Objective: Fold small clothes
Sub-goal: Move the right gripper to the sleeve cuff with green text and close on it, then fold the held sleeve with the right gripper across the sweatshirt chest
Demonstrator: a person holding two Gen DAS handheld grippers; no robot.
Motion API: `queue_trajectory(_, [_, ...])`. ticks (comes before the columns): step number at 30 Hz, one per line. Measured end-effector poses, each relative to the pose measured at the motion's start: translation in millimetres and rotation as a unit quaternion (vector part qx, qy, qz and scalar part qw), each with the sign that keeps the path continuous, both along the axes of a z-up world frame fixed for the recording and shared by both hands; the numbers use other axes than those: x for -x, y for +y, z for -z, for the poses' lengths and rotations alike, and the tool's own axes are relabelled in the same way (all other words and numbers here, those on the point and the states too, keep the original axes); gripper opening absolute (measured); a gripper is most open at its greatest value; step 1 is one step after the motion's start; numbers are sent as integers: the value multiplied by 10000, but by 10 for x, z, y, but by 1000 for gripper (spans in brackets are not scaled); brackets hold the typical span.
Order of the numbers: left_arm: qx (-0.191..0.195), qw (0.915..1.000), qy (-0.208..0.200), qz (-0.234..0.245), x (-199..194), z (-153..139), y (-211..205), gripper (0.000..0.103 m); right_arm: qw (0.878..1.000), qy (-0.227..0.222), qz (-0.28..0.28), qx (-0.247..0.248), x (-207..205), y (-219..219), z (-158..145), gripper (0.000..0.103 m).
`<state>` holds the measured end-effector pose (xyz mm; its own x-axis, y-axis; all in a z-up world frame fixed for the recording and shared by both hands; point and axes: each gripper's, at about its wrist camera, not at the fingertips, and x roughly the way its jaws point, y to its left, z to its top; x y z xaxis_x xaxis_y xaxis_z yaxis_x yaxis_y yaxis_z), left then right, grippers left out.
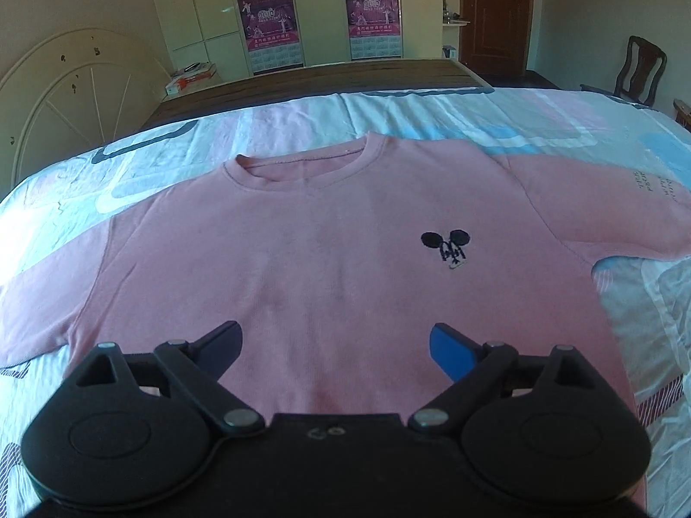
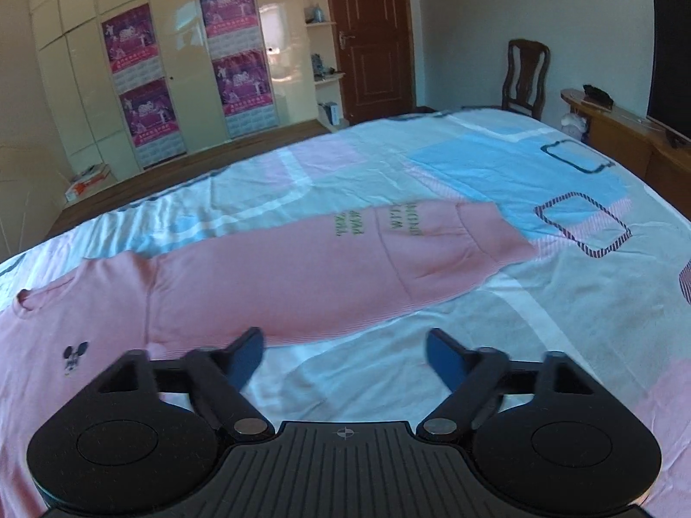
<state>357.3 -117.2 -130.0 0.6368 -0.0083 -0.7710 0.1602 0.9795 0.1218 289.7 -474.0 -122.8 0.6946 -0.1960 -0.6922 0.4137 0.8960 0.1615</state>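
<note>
Left wrist: sweatshirt collar-away (lengthwise).

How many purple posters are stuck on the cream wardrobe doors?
4 show in the right wrist view: upper-left purple poster, lower-left, upper-right, lower-right. More may be hidden.

Daylight, fairly bright, cool bluish cast in both views. Strong fisheye bending; dark vignette in the corners. Glare patch on the glossy wardrobe doors in the right wrist view. Soft shadows only, slight one under the left claw. Right view is softer, motion-smeared on the bed sheet; left view sharper, far wall posters unreadable.
</note>
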Motion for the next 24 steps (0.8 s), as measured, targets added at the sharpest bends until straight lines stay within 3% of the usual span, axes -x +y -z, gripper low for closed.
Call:
queue_trajectory(8, [-144, 9998, 116, 17, -222, 169, -360, 87, 9974, 294, 543, -380, -245, -750, 387, 70])
queue_trajectory(11, [-128, 9998, 144, 26, -309, 208, -411, 84, 9950, 382, 688, -617, -339, -938, 511, 45])
queue_trajectory(16, [-218, 9997, 139, -32, -385, 244, -443, 84, 9928, 349, 836, -780, -454, -1119, 605, 43])
queue_trajectory(17, [-230, 9996, 152, -37, -406, 255, -442, 82, 9928, 301, 837, -804, -475, -1141, 605, 39])
queue_trajectory(20, [-106, 9997, 226, 34, -440, 280, -417, 74, 9918, 228, 868, -912, -539, -1190, 619, 10])
queue_trajectory(24, [-39, 9997, 258, -17, -451, 289, -365, 73, 9917, 12, 869, -944, -555, -1203, 605, 5])
